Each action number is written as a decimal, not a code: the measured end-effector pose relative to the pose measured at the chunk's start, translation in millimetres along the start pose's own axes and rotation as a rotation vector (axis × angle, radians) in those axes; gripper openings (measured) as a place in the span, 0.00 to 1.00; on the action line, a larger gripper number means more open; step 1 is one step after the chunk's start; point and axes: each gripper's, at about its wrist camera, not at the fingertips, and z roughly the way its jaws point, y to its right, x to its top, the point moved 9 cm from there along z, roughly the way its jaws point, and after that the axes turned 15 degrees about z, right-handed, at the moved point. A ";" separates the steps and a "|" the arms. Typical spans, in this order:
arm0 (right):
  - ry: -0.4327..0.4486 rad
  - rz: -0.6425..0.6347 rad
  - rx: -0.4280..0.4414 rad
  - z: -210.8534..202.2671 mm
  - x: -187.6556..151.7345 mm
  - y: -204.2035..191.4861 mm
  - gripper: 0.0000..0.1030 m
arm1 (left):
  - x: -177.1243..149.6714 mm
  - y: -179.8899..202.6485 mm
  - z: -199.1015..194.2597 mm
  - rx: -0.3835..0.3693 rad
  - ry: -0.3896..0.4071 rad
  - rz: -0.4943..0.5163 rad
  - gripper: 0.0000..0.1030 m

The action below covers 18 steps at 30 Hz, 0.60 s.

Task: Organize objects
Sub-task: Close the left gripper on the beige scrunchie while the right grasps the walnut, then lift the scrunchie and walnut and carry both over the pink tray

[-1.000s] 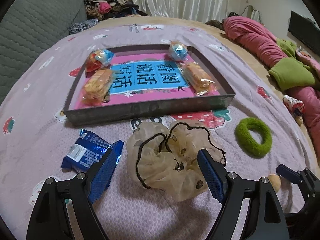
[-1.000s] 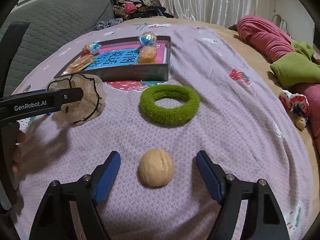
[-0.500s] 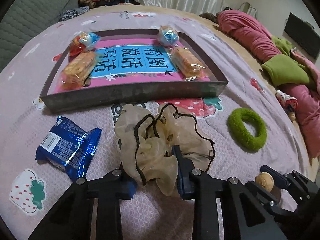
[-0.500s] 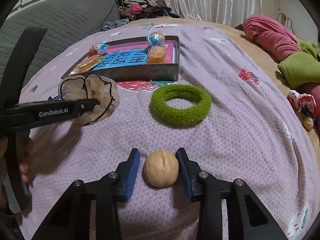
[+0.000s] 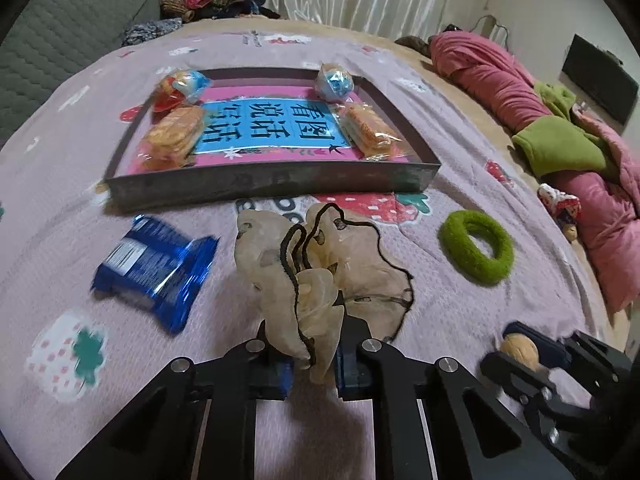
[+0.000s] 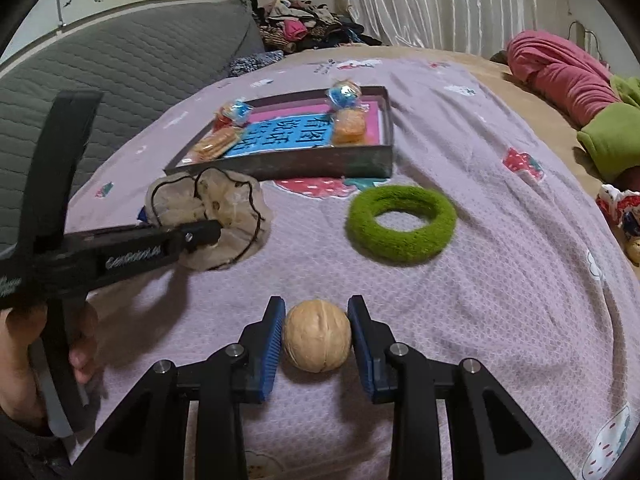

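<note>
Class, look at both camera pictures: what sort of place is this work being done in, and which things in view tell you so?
Most likely a bedroom at home. The objects lie on a strawberry-print bedspread, a rolled pink quilt lies along its far side, and pale curtains hang behind, beside a heap of clothes.

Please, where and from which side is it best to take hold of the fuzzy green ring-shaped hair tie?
Probably across one band of the fuzzy green ring-shaped hair tie, coming from above: one finger into the open centre hole, one outside. It lies flat on the pink bedspread with free space all around, so its near arc looks easiest.
</note>
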 end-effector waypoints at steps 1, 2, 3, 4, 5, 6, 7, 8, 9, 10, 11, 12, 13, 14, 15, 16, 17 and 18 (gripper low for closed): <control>0.001 0.000 0.003 -0.6 -0.6 -1.5 0.32 | -3.9 0.7 -8.5 -0.002 0.017 -0.006 0.14; -0.003 -0.002 0.007 -0.9 -2.2 -4.3 0.32 | -8.5 0.7 -16.6 0.003 0.027 -0.008 0.14; -0.003 -0.007 0.010 -1.1 -3.0 -6.3 0.32 | -11.9 0.6 -22.3 0.008 0.031 -0.005 0.14; -0.003 -0.011 0.011 -1.1 -3.5 -8.7 0.32 | -15.3 -0.1 -28.4 0.015 0.036 -0.004 0.14; -0.002 -0.015 0.012 -1.7 -4.5 -11.3 0.32 | -18.2 -1.3 -34.3 0.025 0.038 -0.005 0.14; -0.001 -0.019 0.015 -2.6 -5.0 -13.5 0.32 | -20.6 -2.4 -39.0 0.028 0.040 -0.009 0.14; 0.000 -0.023 0.019 -3.8 -5.5 -15.9 0.32 | -22.7 -2.4 -44.8 0.028 0.045 -0.016 0.14; 0.002 -0.028 0.022 -6.0 -6.5 -19.3 0.32 | -24.7 -2.7 -50.6 0.030 0.051 -0.024 0.14; 0.003 -0.033 0.023 -7.5 -7.2 -21.1 0.32 | -26.2 -2.5 -54.3 0.031 0.056 -0.027 0.14; 0.004 -0.035 0.021 -9.2 -8.0 -22.7 0.32 | -27.7 -1.5 -58.3 0.031 0.061 -0.026 0.14; 0.005 -0.038 0.022 -12.0 -9.3 -25.0 0.32 | -29.4 -1.2 -61.0 0.037 0.061 -0.022 0.14; 0.006 -0.040 0.022 -14.4 -10.0 -26.3 0.32 | -30.5 -0.5 -63.5 0.044 0.061 -0.017 0.14; 0.008 -0.042 0.020 -17.0 -10.5 -27.4 0.32 | -31.3 -1.1 -66.1 0.050 0.063 -0.016 0.14; 0.014 -0.046 0.020 -21.2 -11.1 -29.5 0.32 | -32.2 -1.6 -69.7 0.050 0.067 -0.022 0.14; 0.016 -0.047 0.019 -23.6 -11.3 -30.9 0.32 | -32.8 -1.5 -73.0 0.052 0.072 -0.023 0.14; 0.018 -0.048 0.017 -27.2 -12.0 -32.8 0.32 | -33.4 -1.2 -77.9 0.060 0.077 -0.019 0.14; 0.022 -0.053 0.014 -30.0 -12.0 -34.4 0.32 | -33.7 -0.5 -81.3 0.065 0.081 -0.014 0.14; 0.025 -0.055 0.009 -32.8 -12.6 -34.9 0.32 | -33.8 0.1 -84.7 0.069 0.085 -0.007 0.14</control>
